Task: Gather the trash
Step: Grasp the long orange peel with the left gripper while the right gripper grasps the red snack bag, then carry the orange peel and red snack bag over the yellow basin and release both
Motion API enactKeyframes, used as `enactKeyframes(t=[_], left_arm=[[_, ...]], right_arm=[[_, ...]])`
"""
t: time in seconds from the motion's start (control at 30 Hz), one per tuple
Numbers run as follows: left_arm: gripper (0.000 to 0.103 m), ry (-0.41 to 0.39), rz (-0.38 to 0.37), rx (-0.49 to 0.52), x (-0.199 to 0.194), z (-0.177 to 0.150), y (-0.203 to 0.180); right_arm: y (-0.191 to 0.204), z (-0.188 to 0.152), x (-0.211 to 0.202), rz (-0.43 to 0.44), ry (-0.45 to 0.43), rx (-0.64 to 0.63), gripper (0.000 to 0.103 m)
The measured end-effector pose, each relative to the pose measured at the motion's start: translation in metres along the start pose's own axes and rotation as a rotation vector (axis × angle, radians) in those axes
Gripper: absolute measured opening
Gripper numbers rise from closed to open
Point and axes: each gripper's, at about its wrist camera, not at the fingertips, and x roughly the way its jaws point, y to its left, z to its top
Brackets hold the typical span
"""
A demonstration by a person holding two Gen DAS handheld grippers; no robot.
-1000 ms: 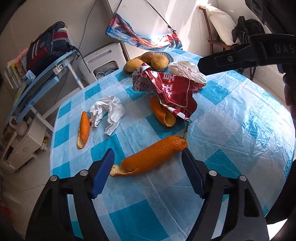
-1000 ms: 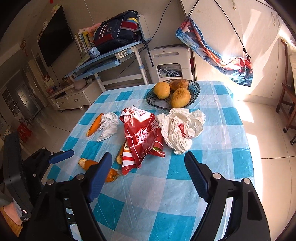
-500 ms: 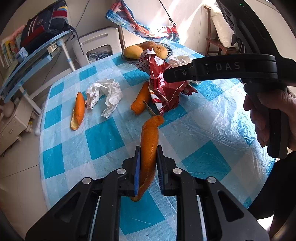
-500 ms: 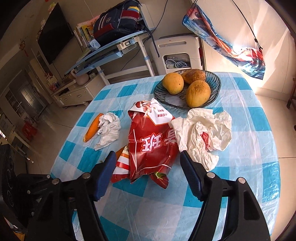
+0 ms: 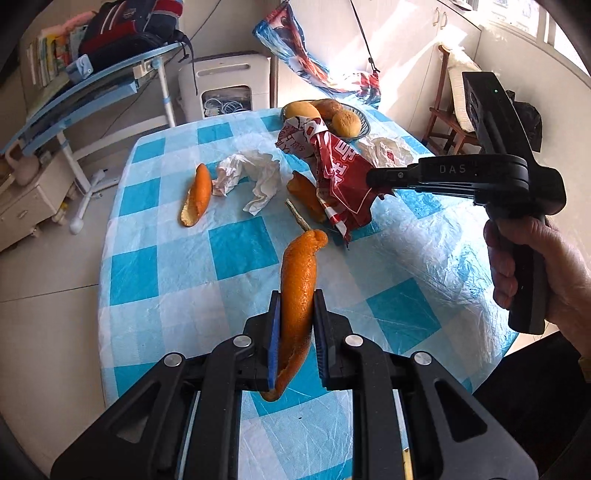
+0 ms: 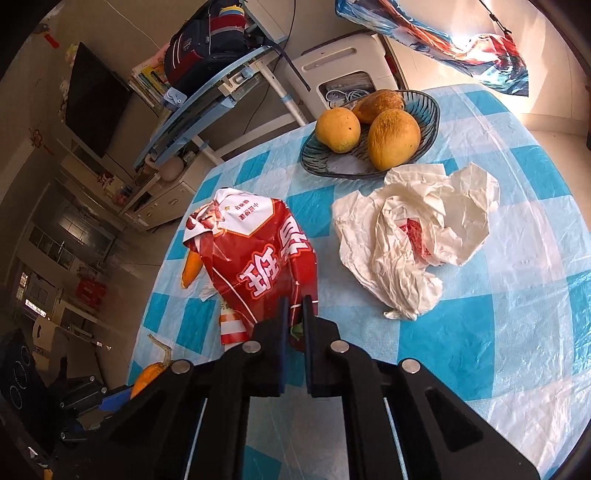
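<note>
My left gripper [image 5: 296,295] is shut on a long orange peel [image 5: 300,280] with a dry stem, held above the checked tablecloth [image 5: 192,273]. My right gripper [image 6: 293,301] is shut on the near edge of a red snack bag [image 6: 258,258]; in the left wrist view its tip [image 5: 373,177] pinches the red snack bag [image 5: 340,173]. On the cloth lie a second peel [image 5: 197,195], a third peel [image 5: 304,194] half under the bag, a crumpled white tissue [image 5: 251,173] and a crumpled white plastic bag [image 6: 413,236].
A glass fruit bowl [image 6: 321,166] with three mangoes [image 6: 393,138] stands at the table's far side. A person's hand [image 5: 524,269] grips the right tool's handle. Beyond the table are a blue desk with a backpack [image 5: 122,33], a white appliance [image 5: 225,86] and a wooden chair [image 5: 450,122].
The left gripper closed on the long peel and lifted it off the cloth. The right gripper came down to the red bag and closed on its near edge.
</note>
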Motion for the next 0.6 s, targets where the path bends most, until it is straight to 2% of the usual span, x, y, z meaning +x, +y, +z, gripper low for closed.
enactKeyframes(t=[0.2, 0.4, 0.6], left_arm=[[0.016, -0.070, -0.008, -0.104, -0.034, -0.011, 0.016], [0.016, -0.135, -0.025, -0.194, -0.069, -0.034, 0.021], [0.016, -0.194, -0.005, -0.274, -0.102, -0.064, 0.028]], right_arm=[[0.025, -0.014, -0.026, 0.032, -0.044, -0.046, 0.006], [0.054, -0.035, -0.056, 0.023, -0.082, -0.139, 0.006], [0.076, -0.089, -0.088, 0.037, -0.051, -0.224, 0.006]])
